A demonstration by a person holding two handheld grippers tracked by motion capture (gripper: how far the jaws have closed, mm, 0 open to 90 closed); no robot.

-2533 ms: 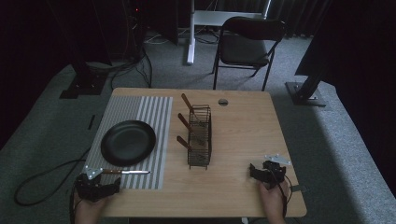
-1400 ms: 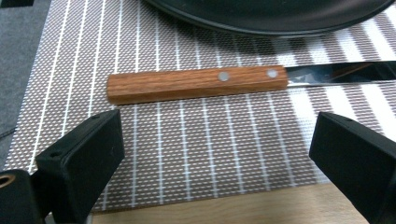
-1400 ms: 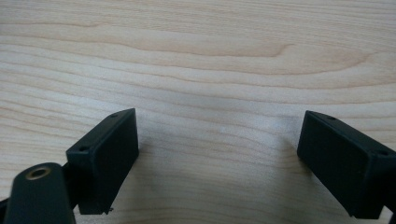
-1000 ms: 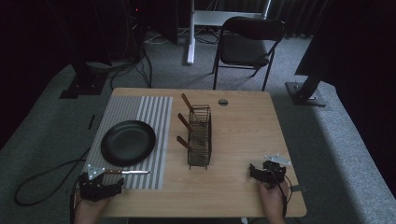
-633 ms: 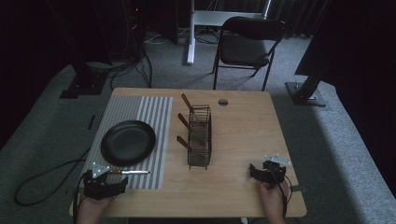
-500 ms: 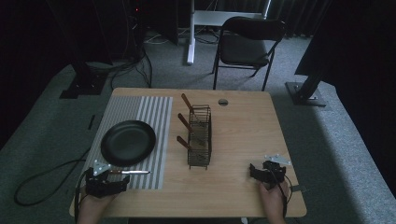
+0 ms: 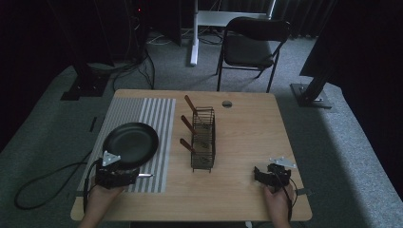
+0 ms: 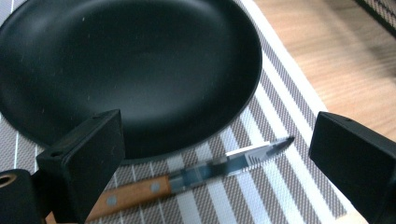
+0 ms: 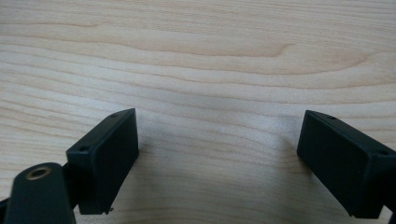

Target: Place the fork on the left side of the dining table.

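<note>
- Left gripper [image 8: 210,163], jaws apart, hovers over the knife [image 8: 187,175] beside the pan [image 8: 126,70].
- Right gripper [image 9: 217,163], jaws apart, over bare desk [image 9: 210,56].

No legible text, label, brand, number or sign anywhere in view. Plain black pan [image 8: 126,70], unmarked knife [image 8: 196,175] blade and wooden handle, striped mat [image 7: 142,114], wire rack [image 7: 203,137] and bare wooden surface [image 9: 196,60], all without readable markings.
</note>
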